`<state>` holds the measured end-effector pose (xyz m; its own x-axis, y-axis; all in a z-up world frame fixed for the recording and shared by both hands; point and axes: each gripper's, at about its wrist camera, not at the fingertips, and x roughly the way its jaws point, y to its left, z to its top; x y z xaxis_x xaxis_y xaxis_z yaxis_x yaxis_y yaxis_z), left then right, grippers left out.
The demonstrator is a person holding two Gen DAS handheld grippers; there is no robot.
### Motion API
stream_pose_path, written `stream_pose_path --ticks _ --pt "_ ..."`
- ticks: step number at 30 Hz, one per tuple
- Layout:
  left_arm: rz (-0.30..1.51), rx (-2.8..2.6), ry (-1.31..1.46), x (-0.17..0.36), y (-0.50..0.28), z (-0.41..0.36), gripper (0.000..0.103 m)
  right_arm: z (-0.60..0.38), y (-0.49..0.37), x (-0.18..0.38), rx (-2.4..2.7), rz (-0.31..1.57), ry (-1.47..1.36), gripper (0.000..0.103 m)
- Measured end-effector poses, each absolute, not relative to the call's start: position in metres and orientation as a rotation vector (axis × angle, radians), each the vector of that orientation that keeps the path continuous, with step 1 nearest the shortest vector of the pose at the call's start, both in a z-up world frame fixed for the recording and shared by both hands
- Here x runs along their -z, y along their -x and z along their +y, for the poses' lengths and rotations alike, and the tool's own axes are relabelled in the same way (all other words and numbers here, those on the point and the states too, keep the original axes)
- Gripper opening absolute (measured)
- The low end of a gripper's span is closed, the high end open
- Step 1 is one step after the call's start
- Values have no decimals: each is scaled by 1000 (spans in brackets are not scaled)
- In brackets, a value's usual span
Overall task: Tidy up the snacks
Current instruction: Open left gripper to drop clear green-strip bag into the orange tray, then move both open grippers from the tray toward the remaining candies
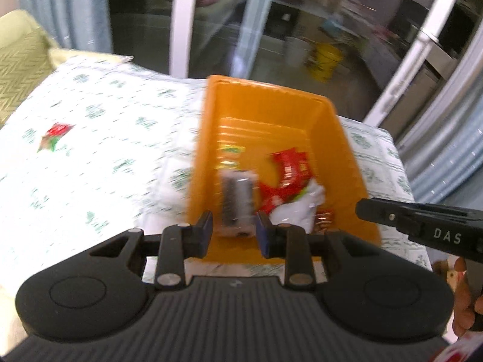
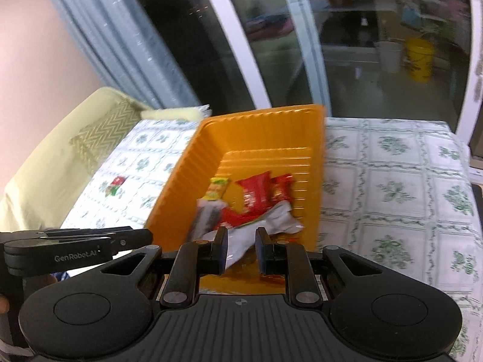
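I think most of the collecting is done: the orange tray [image 2: 181, 163] on the bench [image 2: 392, 163] already holds several snacks. At its near end I see a grey packet [image 1: 237, 202], a white wrapper [image 2: 280, 221], some red packets [image 2: 256, 196] and a yellow-green packet [image 2: 218, 187] a little farther in.

My left gripper [image 1: 231, 233] hangs over the near edge of the tray with its jaws spread, and the grey packet shows in the gap; I cannot tell if it touches them. My right gripper [image 2: 240, 250] is also spread, above the white wrapper, and holds nothing.

One red and green snack [image 1: 55, 135] lies alone on the cloth, well to the left of the tray. I judge that this one is the next to fetch, so the left gripper must travel away from the tray, come down over it and close.

The bench is covered with a white cloth [image 1: 90, 157] with green flowers. Behind the tray there is a dark glass door [image 2: 271, 30], with a yellow bucket [image 2: 419, 57] outside.
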<state>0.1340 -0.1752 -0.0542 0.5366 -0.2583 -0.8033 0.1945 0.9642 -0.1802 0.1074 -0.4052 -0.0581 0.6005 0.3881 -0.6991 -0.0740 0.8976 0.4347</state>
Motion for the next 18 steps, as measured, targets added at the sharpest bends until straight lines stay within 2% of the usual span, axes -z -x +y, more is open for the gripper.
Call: stream_pose_path --ticks 18 --pt "995 28 197 55 -90 -74 28 -300 -120 54 -554 933 -254 20"
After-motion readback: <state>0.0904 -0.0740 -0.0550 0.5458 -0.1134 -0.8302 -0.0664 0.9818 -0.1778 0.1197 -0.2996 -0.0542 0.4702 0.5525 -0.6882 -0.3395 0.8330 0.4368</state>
